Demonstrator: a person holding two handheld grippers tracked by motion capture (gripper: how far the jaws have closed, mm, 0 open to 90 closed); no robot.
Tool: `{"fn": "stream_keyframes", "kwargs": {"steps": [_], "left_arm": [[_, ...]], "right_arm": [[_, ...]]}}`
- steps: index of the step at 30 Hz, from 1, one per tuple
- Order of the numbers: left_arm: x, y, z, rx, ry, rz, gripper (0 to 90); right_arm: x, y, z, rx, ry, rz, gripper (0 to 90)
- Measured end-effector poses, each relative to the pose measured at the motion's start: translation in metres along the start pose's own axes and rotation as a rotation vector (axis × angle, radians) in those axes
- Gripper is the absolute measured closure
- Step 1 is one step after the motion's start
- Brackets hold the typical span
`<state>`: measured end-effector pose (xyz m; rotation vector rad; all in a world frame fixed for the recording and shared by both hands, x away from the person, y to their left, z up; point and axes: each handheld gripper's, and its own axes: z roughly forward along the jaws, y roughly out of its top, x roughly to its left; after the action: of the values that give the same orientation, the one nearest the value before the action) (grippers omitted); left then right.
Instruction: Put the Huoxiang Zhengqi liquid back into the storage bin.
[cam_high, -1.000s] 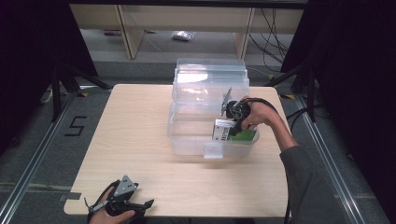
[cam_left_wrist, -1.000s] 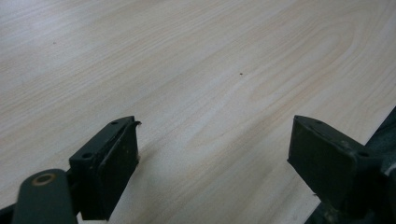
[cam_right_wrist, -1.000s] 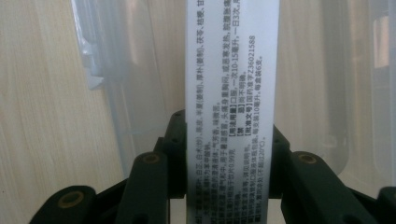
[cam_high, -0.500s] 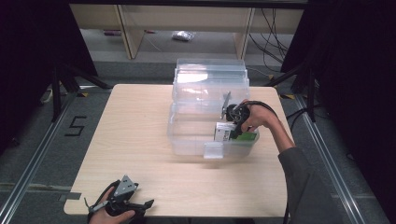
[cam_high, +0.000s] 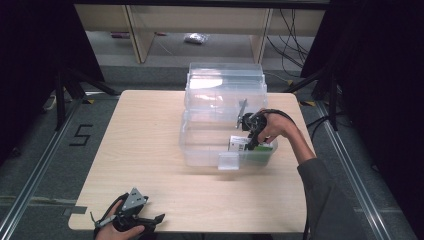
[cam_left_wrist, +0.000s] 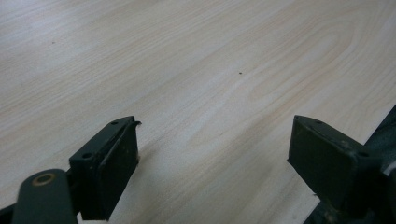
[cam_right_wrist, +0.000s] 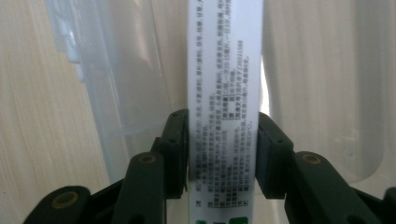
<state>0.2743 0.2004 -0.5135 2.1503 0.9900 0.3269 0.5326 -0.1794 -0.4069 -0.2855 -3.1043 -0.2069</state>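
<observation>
The right gripper (cam_high: 248, 141) is lowering a white-and-green box (cam_right_wrist: 224, 93) into the near compartment of the clear plastic bin (cam_high: 200, 150), and its jaws have just been opening a little, though the pads are touching the box on both sides. It is best to be easing them apart only once the box is resting flat, then lifting straight up clear of the bin wall. The left gripper (cam_left_wrist: 219, 172) is lying idle at the table's (cam_high: 150, 130) near edge, jaws wide apart on nothing

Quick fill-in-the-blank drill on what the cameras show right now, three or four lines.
1. The right gripper has a white and green ____ between its jaws.
2. That gripper is over a clear plastic ____.
3. The left gripper has ____ between its jaws.
4. It sits low over the wooden ____.

Missing words: box; bin; nothing; table
</observation>
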Motion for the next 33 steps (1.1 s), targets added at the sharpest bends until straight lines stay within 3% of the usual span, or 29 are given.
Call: {"fn": "stream_keyframes", "kwargs": {"steps": [3,10,11,13,14,16,18,21,24,26,31,33], "left_arm": [[0.0,0.0,0.0,-0.002,-0.002,0.001,15.5],[0.0,0.0,0.0,-0.002,-0.005,-0.003,15.5],[0.0,0.0,0.0,-0.002,-0.001,0.003,15.5],[0.0,0.0,0.0,-0.002,0.0,0.0,15.5],[0.0,0.001,0.0,0.0,0.002,0.003,15.5],[0.0,0.0,0.001,0.0,0.0,0.001,15.5],[0.0,0.0,0.001,-0.006,0.009,-0.006,15.5],[0.0,0.0,0.001,0.0,0.005,0.004,15.5],[0.0,0.001,0.001,-0.004,0.011,-0.008,15.5],[0.0,0.0,0.001,-0.006,0.008,-0.002,15.5],[0.0,0.0,0.002,-0.015,0.012,-0.012,15.5],[0.0,0.0,0.002,-0.012,0.013,-0.012,15.5]], "right_arm": [[-0.002,-0.002,-0.01,-0.028,-0.015,-0.027,60.7],[0.005,-0.007,-0.031,-0.075,-0.022,0.028,58.8],[0.004,-0.008,-0.032,-0.092,-0.016,0.01,58.1],[0.004,-0.009,-0.034,-0.109,-0.035,0.025,56.9],[0.005,-0.011,-0.037,-0.108,-0.047,0.064,54.8],[0.006,-0.012,-0.041,-0.134,-0.059,0.075,52.6],[0.01,-0.013,-0.046,-0.152,-0.056,0.128,50.6],[0.013,-0.016,-0.054,-0.192,-0.076,0.151,46.9],[0.018,-0.017,-0.058,-0.193,-0.095,0.189,45.3],[0.02,-0.017,-0.06,-0.209,-0.109,0.185,42.2],[0.029,-0.021,-0.067,-0.292,-0.15,0.28,38.4],[0.032,-0.024,-0.068,-0.305,-0.157,0.283,37.4]]}}
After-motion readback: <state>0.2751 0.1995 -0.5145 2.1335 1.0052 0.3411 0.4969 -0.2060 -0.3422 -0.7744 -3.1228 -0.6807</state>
